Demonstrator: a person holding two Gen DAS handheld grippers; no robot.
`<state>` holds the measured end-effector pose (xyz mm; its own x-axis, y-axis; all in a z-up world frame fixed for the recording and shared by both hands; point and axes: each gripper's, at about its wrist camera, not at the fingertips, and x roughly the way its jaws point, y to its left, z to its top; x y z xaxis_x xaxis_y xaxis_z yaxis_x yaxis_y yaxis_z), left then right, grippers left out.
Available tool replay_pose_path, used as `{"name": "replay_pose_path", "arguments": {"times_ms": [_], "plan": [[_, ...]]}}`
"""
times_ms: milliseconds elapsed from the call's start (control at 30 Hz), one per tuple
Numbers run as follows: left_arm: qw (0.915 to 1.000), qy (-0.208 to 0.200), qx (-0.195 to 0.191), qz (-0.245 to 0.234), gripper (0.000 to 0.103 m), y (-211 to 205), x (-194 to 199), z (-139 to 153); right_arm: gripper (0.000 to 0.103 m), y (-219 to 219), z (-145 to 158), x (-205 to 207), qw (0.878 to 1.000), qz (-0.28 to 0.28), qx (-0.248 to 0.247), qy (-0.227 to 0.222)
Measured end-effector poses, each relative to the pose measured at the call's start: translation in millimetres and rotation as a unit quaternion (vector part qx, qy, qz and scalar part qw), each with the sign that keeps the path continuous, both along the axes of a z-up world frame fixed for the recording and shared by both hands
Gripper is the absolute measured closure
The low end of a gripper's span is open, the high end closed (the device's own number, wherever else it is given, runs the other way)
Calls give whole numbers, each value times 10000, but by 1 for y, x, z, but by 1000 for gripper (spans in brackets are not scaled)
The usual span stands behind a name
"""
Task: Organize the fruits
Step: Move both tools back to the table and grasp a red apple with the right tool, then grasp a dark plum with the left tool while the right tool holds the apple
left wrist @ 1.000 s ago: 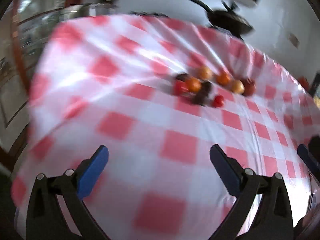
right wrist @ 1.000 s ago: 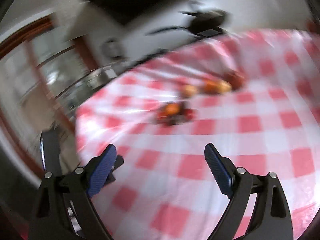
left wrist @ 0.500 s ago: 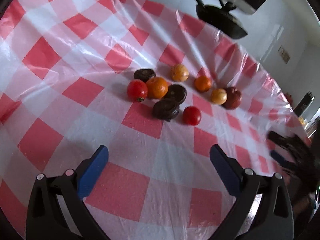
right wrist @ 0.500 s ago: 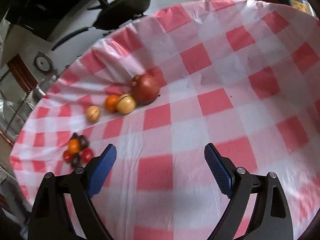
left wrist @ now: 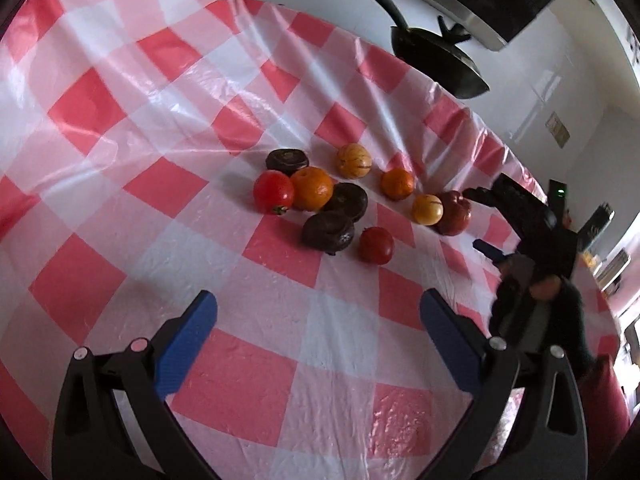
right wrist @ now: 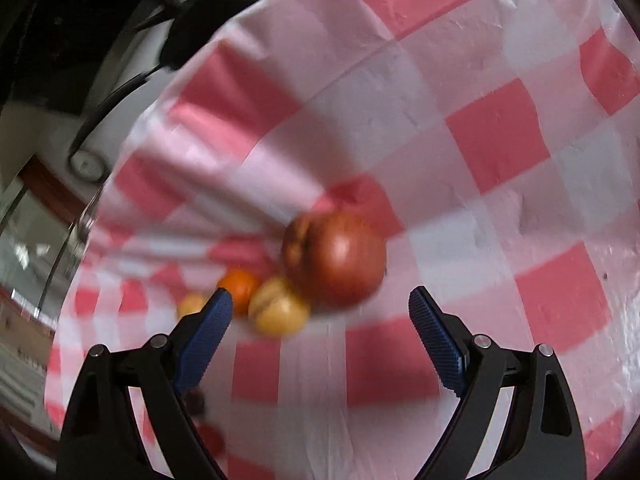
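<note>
Hovering with jaws spread wide and empty, the left gripper (left wrist: 318,316) faces mixed round fruits (left wrist: 348,200) clustered on a red-and-white checked plastic tablecloth (left wrist: 120,152). Through the right wrist camera, the right gripper (right wrist: 320,320), likewise released, frames a blurred dark-red pomegranate (right wrist: 336,258) touching a yellow fruit (right wrist: 278,308).

**A:** anyone able to read any text here? labels, brand names, numbers, anything?

**B:** nope, nothing legible. There's a small plaque (left wrist: 557,130) on the white wall in the left wrist view, but it's too tiny to make out. The dark device (left wrist: 557,199) with a green light shows no readable marking either. Right wrist view is just blur.
</note>
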<state>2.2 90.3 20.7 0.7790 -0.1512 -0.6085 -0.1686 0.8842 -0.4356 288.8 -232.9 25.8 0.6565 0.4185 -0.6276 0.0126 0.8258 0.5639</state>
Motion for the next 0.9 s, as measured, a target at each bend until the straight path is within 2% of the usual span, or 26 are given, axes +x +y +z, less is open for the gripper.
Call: {"name": "replay_pose_path", "arguments": {"times_ms": [167, 267, 367, 400, 467, 633, 800, 900], "plan": [[9998, 10, -177, 85, 2, 6, 1, -2, 16, 11, -8, 31, 9990, -281, -206, 272], [9998, 9, -177, 66, 2, 5, 1, -2, 19, 23, -16, 43, 9971, -373, -506, 419], [9998, 4, -170, 72, 2, 5, 1, -1, 21, 38, -17, 44, 9932, -482, -1003, 344], [9998, 6, -169, 72, 2, 5, 2, -1, 23, 42, -18, 44, 9916, -494, -1153, 323], [9998, 9, -175, 79, 2, 6, 1, -1, 38, 48, -18, 41, 9896, -440, -1341, 288], [9998, 24, -179, 108, 2, 7, 1, -2, 38, 24, -16, 7, 9950, -504, -763, 403], [9998, 40, -148, 119, 2, 6, 2, -2, 38, 2, -21, -69, 9986, -324, -125, 394], [9999, 48, -50, 111, 2, 4, 2, -1, 38, 2, -26, -107, 9991, -252, 26, 343]]}}
